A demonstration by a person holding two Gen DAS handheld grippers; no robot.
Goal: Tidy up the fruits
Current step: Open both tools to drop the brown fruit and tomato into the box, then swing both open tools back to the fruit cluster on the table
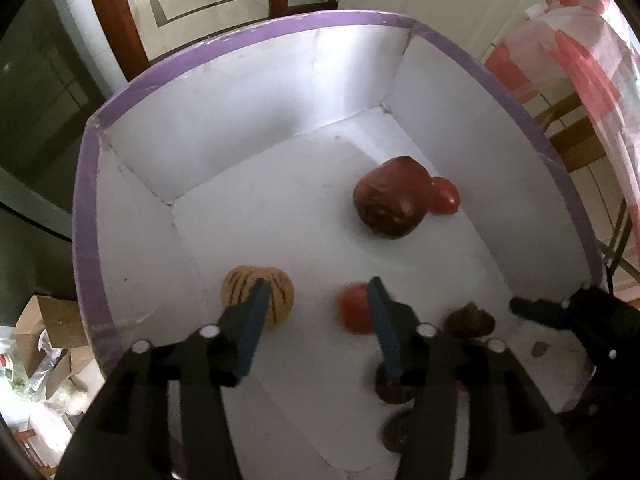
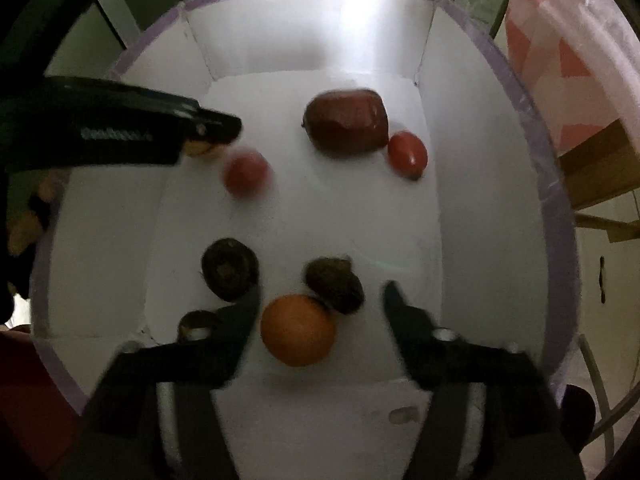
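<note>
Right wrist view: the right gripper [image 2: 320,292] hangs low inside the box with its fingers [image 2: 244,312] spread apart, gripping nothing; the round orange fruit [image 2: 298,330] sits on the floor between them, free of both pads as far as can be seen. In the left wrist view the left gripper [image 1: 318,292] is likewise parted and empty, with a blurred small red tomato [image 1: 356,308] beside its right finger and a tan striped round fruit [image 1: 258,300] partly behind its left finger.

Risks, as I judge them: the blur on the tomato suggests it is rolling, so it may wander off or knock a neighbour. The orange fruit touches a dark wrinkled fruit [image 2: 334,284], and a finger lifting out could nudge either one. Both grippers share one box, so a careless withdrawal could make them clash.

The white box with a purple-taped rim [image 2: 532,128] holds everything: a large dark-red blocky fruit [image 2: 346,122], an oval red tomato [image 2: 407,154] just beside it, and another dark round wrinkled fruit [image 2: 229,269]
</note>
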